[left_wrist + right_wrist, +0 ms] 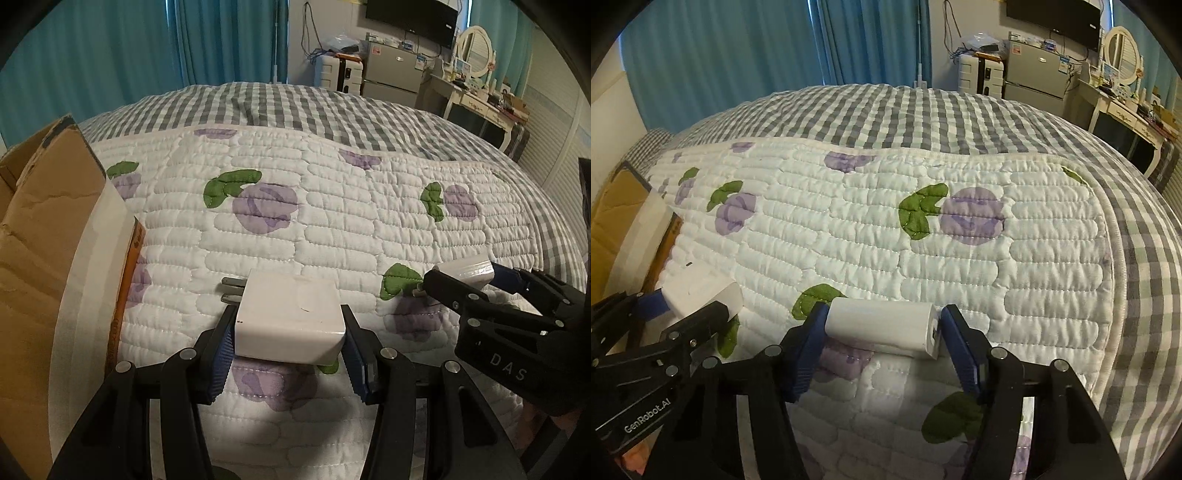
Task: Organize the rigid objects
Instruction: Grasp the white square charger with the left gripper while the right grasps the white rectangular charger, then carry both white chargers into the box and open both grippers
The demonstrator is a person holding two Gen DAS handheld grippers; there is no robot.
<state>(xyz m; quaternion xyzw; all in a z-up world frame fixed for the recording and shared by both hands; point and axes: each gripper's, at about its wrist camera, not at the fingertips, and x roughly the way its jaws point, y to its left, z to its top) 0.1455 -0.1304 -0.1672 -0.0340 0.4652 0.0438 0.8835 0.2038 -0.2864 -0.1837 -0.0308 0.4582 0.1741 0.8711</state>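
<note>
My left gripper [289, 334] is shut on a white square charger [290, 317] with two metal prongs pointing left, held above the floral quilt. It also shows in the right wrist view [698, 288], at the left. My right gripper [881, 332] is shut on a white rounded charger [882, 326], held crosswise between the blue pads. In the left wrist view that charger [467, 271] and the right gripper [476, 284] sit at the right. A cardboard box [40, 236] with an open flap stands at the far left.
The white quilt with purple flowers [332, 229] lies on a grey checked bedspread [923, 114]. Behind the bed are teal curtains [110, 48], a suitcase, a small fridge [391, 70] and a dressing table [476, 99] with a mirror.
</note>
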